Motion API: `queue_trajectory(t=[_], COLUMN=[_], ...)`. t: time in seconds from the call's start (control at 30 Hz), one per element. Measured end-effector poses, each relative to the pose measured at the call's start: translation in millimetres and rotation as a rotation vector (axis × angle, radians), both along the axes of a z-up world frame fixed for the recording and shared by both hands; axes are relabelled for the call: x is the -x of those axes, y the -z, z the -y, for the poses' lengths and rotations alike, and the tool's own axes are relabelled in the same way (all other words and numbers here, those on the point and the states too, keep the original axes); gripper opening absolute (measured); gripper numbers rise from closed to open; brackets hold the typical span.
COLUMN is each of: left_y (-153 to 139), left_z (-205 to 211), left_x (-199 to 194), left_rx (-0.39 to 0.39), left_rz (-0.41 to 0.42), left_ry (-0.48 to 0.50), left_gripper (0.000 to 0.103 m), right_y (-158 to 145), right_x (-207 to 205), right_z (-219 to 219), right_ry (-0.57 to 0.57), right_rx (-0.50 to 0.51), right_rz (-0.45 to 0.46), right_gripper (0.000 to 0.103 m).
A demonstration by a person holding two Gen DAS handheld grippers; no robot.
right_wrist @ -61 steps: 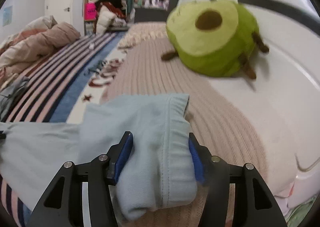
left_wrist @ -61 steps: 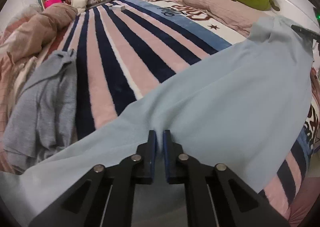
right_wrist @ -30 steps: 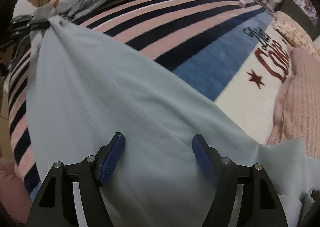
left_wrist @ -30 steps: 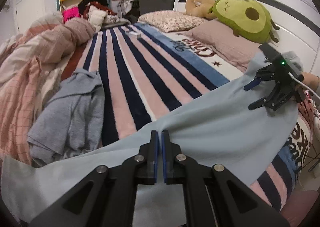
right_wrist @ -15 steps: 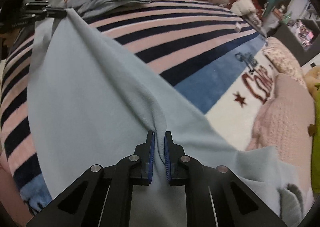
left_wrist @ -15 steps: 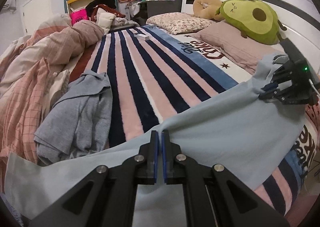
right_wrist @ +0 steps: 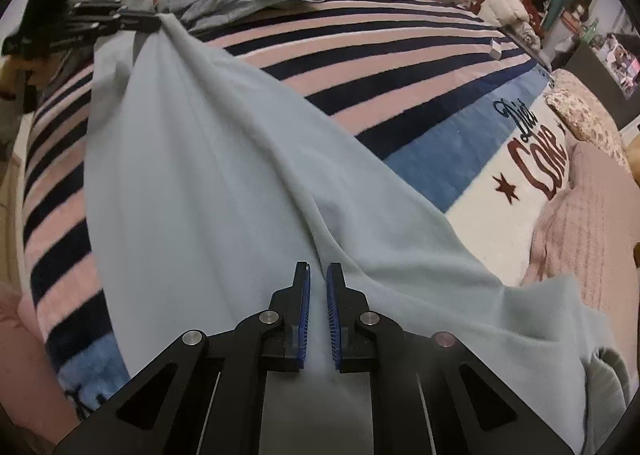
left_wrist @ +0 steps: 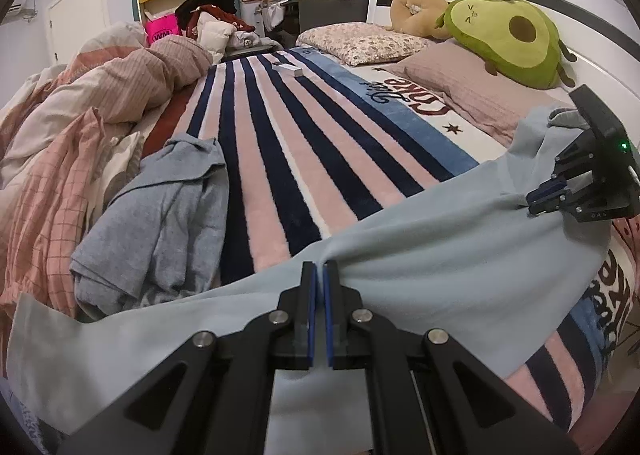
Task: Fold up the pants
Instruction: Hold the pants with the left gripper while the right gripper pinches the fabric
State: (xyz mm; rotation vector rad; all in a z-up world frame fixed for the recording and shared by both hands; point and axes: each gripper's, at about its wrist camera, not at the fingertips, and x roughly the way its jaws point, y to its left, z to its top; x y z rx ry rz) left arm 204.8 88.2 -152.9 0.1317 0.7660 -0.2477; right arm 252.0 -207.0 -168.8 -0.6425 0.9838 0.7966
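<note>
Light blue pants [left_wrist: 452, 255] lie stretched across the near side of the striped bed; they also fill the right wrist view [right_wrist: 192, 191]. My left gripper [left_wrist: 319, 269] is shut on a pinch of the pants' far edge. My right gripper [right_wrist: 317, 273] is shut on a fold of the same cloth near its waist end. The right gripper shows at the right of the left wrist view [left_wrist: 538, 199]. The left gripper shows at the top left of the right wrist view [right_wrist: 154, 23]. The cloth runs taut between them.
A grey shirt [left_wrist: 160, 215] lies crumpled to the left on the striped blanket [left_wrist: 280, 127]. A heap of pink bedding [left_wrist: 80, 103] sits far left. Pillows [left_wrist: 472, 91] and an avocado plush [left_wrist: 508, 39] lie at the headboard. A small white box [left_wrist: 288, 69] lies far back.
My right gripper let go of the waistband, moved along the pants and shut on a fold of them. The left gripper kept its grip, and the cloth pulled tauter between the two.
</note>
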Motion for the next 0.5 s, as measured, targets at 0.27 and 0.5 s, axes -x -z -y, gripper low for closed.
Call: queue_trajectory(t=[0.27, 0.5], left_y=[-14.6, -21.4], left_z=[-2.9, -4.3], left_x=[13.7, 19.6], left_rx=[0.013, -0.004], left_rz=[0.062, 0.094], left_ry=[-0.012, -0.021], left_gripper=[0.002, 0.002], right_y=[-0.6, 6.6], right_x=[-30.1, -32.8], right_z=[-22.7, -27.6], right_ry=[-0.035, -0.148], right_rx=[-0.081, -0.138], right_rz=[0.006, -0.196], right_gripper=[0.058, 0.041])
